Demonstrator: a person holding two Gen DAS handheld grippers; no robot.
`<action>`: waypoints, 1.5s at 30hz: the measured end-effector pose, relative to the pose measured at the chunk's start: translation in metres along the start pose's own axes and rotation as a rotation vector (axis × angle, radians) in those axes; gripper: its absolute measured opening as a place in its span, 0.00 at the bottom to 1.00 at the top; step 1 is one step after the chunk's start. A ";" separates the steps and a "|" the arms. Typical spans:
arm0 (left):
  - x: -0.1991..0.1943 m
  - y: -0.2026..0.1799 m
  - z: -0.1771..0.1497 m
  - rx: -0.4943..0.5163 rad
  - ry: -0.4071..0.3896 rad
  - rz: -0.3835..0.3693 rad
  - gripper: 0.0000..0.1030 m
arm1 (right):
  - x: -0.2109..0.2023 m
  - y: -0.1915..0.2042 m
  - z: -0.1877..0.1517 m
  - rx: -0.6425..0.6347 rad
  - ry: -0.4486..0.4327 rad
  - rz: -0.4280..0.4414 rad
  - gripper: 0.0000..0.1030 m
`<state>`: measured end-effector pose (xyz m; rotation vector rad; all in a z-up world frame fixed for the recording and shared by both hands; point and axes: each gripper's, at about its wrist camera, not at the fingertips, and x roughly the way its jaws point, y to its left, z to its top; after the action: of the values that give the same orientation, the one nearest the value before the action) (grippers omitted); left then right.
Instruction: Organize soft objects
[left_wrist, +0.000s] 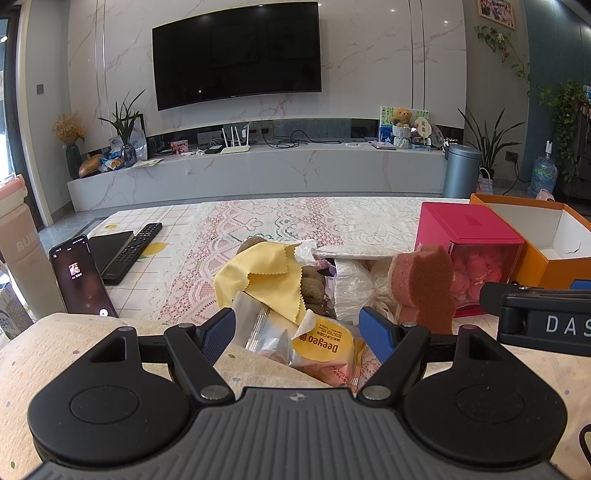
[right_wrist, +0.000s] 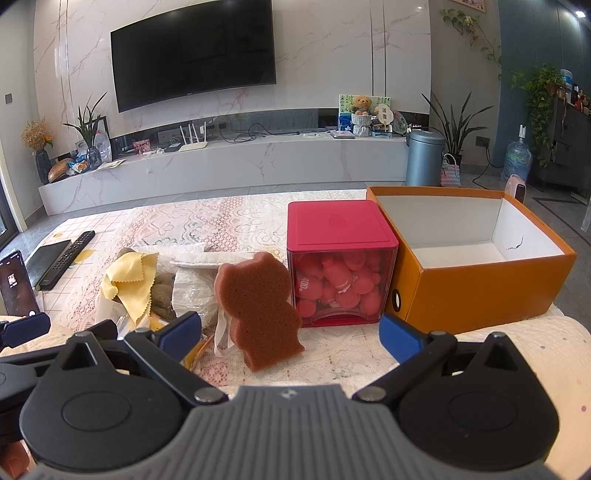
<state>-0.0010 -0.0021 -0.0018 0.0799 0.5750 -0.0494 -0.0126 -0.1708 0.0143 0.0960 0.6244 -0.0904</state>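
We held the left claw (left_wrist: 297, 332) and right claw (right_wrist: 290, 338) spread wide, gripping nothing. The soft pile sat mid-frame on the counter (left_wrist: 258, 218): yellow cloth (left_wrist: 258, 273), bear-shaped sponge (right_wrist: 258, 310) standing upright at lower centre, and a "Deegeo" packet (left_wrist: 325, 345). The orange box (right_wrist: 476, 288) at right lay open. We judged the sponge might topple if a finger clipped it. "DAS" showed at right.

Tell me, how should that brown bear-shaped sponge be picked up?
Grip the bear-shaped sponge across its narrower waist, coming from the front. It stands upright, its flat face toward the open right gripper, leaning by the red box; it should squash easily.
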 end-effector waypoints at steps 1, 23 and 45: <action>0.000 0.000 0.000 0.000 0.000 0.000 0.87 | 0.000 0.000 0.000 0.000 0.000 0.000 0.98; 0.000 0.000 0.000 -0.002 0.000 -0.001 0.87 | 0.000 0.000 0.000 0.000 0.002 -0.001 0.98; 0.017 0.011 0.003 -0.034 0.069 -0.103 0.43 | 0.019 0.002 0.004 -0.021 0.057 0.074 0.79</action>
<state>0.0162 0.0083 -0.0076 0.0189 0.6489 -0.1376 0.0055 -0.1703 0.0061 0.1022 0.6782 -0.0092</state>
